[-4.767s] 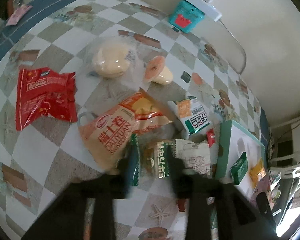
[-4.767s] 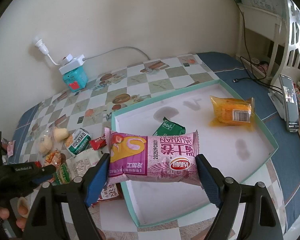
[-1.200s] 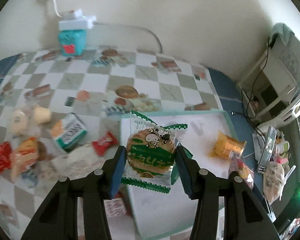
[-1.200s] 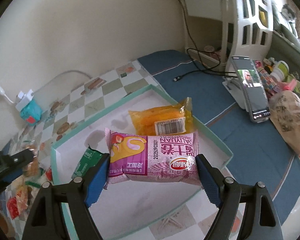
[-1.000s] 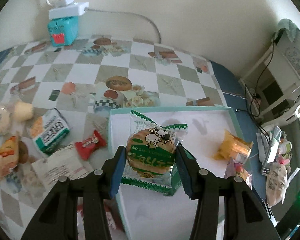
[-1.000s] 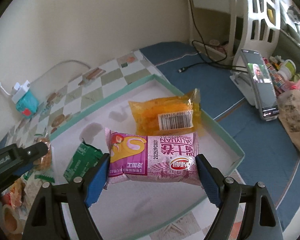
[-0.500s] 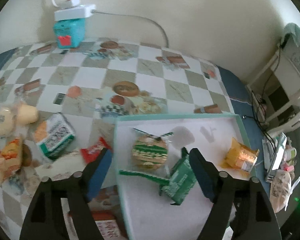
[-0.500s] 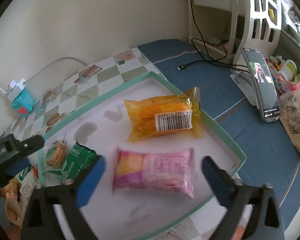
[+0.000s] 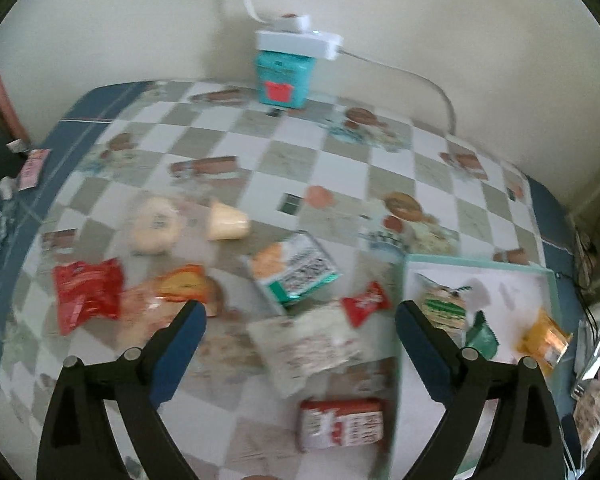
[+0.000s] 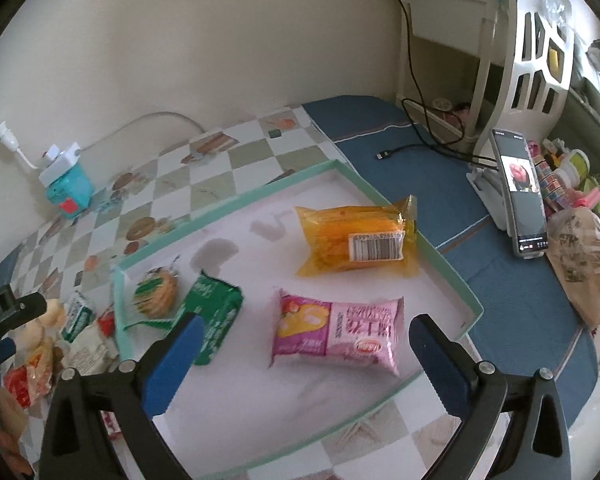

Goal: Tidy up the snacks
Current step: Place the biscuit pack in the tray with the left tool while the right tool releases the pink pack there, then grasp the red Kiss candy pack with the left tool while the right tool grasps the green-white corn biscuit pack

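Over tray (image 10: 452, 272): right gripper (image 10: 302, 338) spread wide, empty, pink pack (image 10: 338, 330) lying inside. Left gripper (image 9: 300, 322) likewise agape above loose snacks (image 9: 304, 344). Risk: overlapping wrappers, likely snagging two together.

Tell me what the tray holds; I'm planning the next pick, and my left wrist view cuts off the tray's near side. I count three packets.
Observer: Four. A pink packet lies flat in the tray, on the near side of the orange packet and apart from it. Your view misses it.
Operator: Is the right gripper holding anything?
Observer: No. The right gripper is open and empty, with the pink packet showing between its two fingers.
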The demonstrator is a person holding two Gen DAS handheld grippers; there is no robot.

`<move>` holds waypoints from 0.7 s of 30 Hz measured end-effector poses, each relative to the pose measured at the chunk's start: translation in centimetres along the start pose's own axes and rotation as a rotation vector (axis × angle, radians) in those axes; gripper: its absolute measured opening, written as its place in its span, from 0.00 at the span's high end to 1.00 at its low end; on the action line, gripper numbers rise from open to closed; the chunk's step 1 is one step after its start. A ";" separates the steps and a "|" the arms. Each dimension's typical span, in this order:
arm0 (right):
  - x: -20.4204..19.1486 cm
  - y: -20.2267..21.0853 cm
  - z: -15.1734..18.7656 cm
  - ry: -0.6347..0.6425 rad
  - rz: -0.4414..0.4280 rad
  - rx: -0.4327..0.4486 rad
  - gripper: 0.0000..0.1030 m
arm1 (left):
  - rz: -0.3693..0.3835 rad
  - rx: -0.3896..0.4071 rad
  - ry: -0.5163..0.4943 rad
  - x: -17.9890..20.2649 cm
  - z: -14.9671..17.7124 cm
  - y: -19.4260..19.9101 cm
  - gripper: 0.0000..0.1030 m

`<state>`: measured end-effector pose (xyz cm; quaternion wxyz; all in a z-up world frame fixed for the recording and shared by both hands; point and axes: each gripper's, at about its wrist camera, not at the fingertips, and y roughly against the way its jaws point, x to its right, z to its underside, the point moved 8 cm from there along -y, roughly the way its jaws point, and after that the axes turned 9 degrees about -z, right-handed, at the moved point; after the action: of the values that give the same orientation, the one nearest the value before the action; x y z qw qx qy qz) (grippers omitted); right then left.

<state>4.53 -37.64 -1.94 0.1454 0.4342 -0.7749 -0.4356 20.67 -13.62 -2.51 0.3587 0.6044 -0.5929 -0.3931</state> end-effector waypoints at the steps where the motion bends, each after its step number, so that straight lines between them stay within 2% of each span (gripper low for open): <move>1: -0.4 0.2 0.3 0.004 -0.001 -0.005 0.00 | -0.013 0.002 0.004 -0.7 0.0 0.2 0.07; 6: -2.6 0.6 1.6 0.048 -0.007 -0.025 0.00 | -0.073 0.009 0.025 -3.9 0.0 1.2 0.07; 10: -4.5 0.3 2.4 0.066 -0.041 -0.044 0.00 | -0.090 0.004 0.056 -6.3 0.5 1.4 0.07; 21: -10.3 0.0 4.9 0.152 -0.112 -0.081 0.00 | -0.166 -0.040 0.175 -14.2 2.6 0.3 0.07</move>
<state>7.51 -26.74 -3.17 0.1966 0.5023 -0.7181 -0.4397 18.37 0.68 -2.65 0.3872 0.6760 -0.4994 -0.3790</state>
